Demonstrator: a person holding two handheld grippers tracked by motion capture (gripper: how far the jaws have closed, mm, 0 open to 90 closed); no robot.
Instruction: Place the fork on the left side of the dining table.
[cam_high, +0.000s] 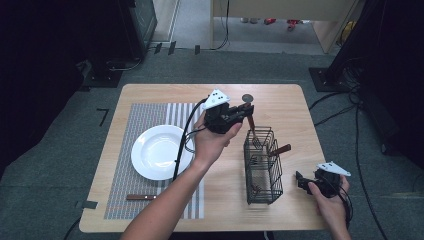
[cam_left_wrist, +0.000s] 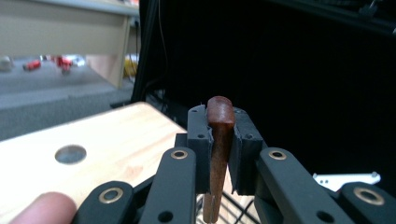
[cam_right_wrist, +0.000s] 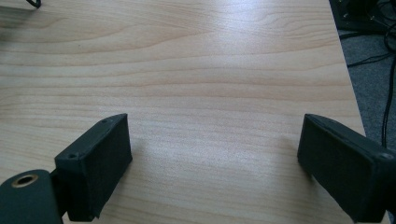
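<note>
Left gripper (cam_high: 243, 112): closed on the brown wooden handle of a piece of cutlery (cam_left_wrist: 219, 140), clamped between both black pads just below the handle's rounded end. In the high view the handle (cam_high: 250, 120) hangs down from my left gripper toward the black wire cutlery basket (cam_high: 263, 167), which stands directly beneath and slightly toward me from the gripper. The metal working end sits at the basket's far rim; whether it is a fork or a knife I cannot tell.

Right gripper (cam_high: 301, 181): open, jaws spread wide over bare light wooden desk (cam_right_wrist: 210, 93), holding nothing. It rests low at the desk's edge, just beside the basket and well apart from my left gripper.

Other items noted: a second wooden-handled utensil (cam_high: 281, 149) leans in the basket, its handle poking over the rim on my right gripper's side. A third wooden-handled utensil (cam_high: 141, 197) lies flat on the grey striped woven placemat (cam_high: 150, 117), well away from both grippers on the left gripper's outer side, near the white round ceramic plate (cam_high: 161, 152).

Assessment of progress: the work appears to be the transfer of cutlery between basket and place setting. My judgement is that it is partway through, with one piece laid beside the plate, one in hand at the basket's mouth, and one left in the basket. The held piece is not yet clear of the wire, and the setting is incomplete.
</note>
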